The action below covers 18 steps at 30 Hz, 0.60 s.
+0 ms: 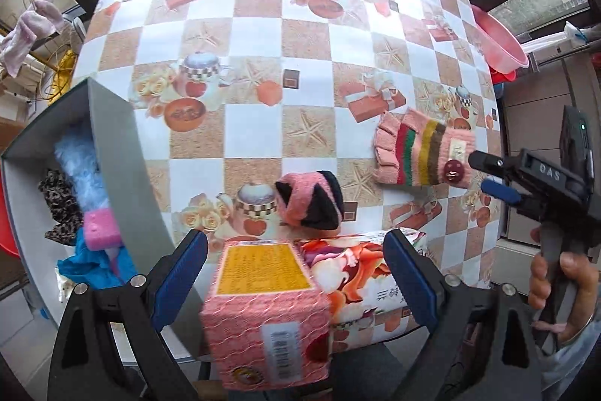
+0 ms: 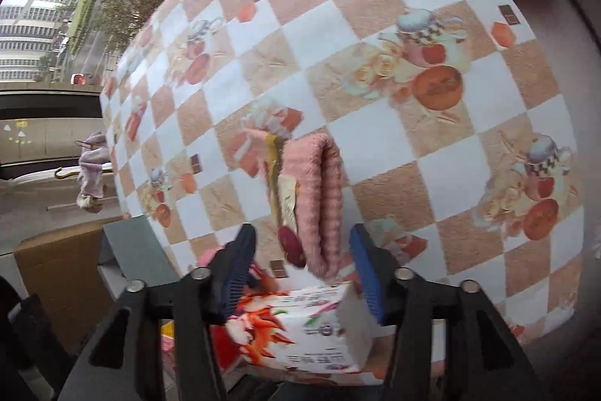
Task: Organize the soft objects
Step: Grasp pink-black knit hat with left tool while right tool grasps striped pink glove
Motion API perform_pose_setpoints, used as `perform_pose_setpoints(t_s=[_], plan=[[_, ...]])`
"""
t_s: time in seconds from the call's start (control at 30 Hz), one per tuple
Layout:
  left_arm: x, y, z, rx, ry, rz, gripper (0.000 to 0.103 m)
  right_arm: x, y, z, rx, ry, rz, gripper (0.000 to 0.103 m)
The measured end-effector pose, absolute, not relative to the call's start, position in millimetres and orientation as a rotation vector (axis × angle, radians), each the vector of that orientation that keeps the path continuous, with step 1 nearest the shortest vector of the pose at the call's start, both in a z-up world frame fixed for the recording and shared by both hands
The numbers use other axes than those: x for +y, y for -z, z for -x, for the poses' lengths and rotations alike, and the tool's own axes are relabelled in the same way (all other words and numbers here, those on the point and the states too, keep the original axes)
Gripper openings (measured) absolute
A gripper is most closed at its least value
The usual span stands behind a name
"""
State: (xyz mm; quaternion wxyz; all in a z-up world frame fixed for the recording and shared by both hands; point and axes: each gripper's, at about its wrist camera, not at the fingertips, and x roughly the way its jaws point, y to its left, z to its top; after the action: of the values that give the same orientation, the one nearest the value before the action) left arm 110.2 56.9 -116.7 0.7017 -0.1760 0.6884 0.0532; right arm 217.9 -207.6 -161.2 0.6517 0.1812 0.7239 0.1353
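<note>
Two claws, both spread and empty: right claw [image 2: 302,264] should straddle the pink glove [image 2: 319,198]'s cuff; left claw [image 1: 295,273] waits over the tissue pack [image 1: 263,310].

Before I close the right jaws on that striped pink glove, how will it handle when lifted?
The striped pink glove looks knitted and lies flat, so it will probably droop from the pinch. Likely light, and unlikely to slip: fuzzy yarn. Its button and paper tag could snag.
</note>
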Motion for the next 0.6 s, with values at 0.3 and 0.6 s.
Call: perform_pose_setpoints(t_s=[0.3,0.6], plan=[[19.9,190.5,-156.1,1.666,-0.310,0.414,0.096,-235.2,192.3,-218.9,1.650,-0.257,-0.275,0.084],[36.6,248.5,-159.2,1.774,-0.479,0.528,0.096,-162.5,222.9,-212.5,1.522,-0.502,0.238,0.102]])
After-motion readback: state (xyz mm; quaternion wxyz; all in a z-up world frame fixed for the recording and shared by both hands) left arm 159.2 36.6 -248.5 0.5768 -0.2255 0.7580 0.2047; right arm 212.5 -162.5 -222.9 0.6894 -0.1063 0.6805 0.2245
